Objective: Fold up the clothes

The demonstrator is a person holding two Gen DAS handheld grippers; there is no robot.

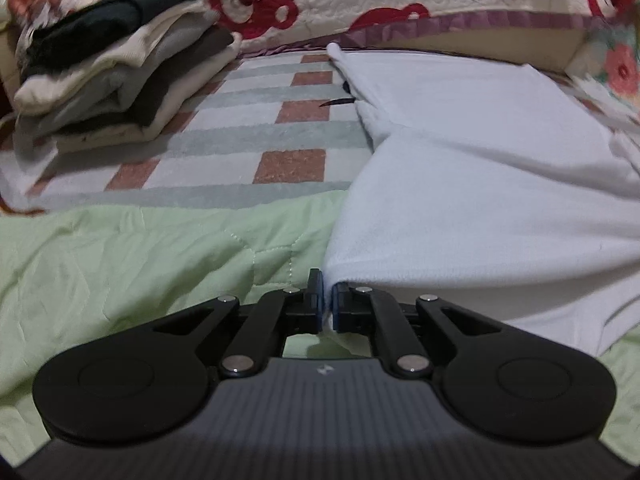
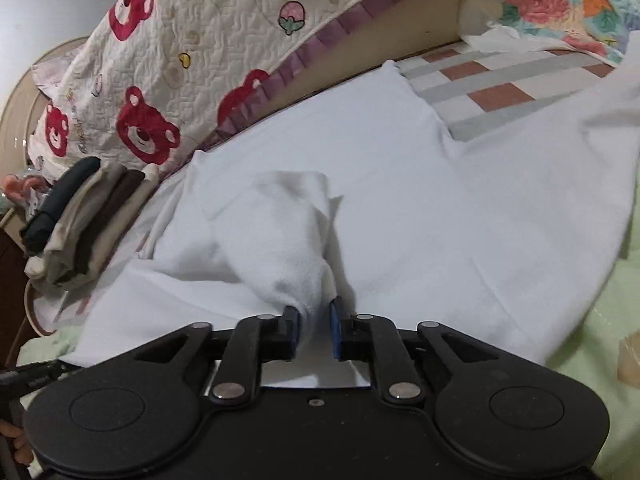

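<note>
White garment (image 2: 400, 208) is spread across the bed, lying partly on the checked blanket (image 1: 248, 136) and partly on the pale green quilt (image 1: 120, 264). One long edge runs close under the bear-print quilt (image 2: 160, 80) that rises behind it.

Left gripper (image 1: 327, 304): pads nearly pressed together, a thin near corner of the white cloth pinched between them. Corner is held low, just above the green quilt; judged to be a hold for keeping that edge taut or for carrying it over.

Right gripper (image 2: 314, 328): jaws narrowed on a thick bunch of the same cloth, which is lifted into a rounded hump in front of the fingers. The bunching suggests a gathered sleeve or a doubled layer; which one cannot be told. With both ends held, a fold of this piece appears to be in hand; its stage is not settled by these views.

Surroundings: stack of folded clothes (image 1: 108, 68) sits at the far left on the checked blanket, apart from the white garment. A floral cushion (image 2: 560, 0) lies at the far right. A small dark item (image 1: 340, 101) shows at the garment's edge; not identifiable. The bear-print quilt limits room for laying cloth further back.
</note>
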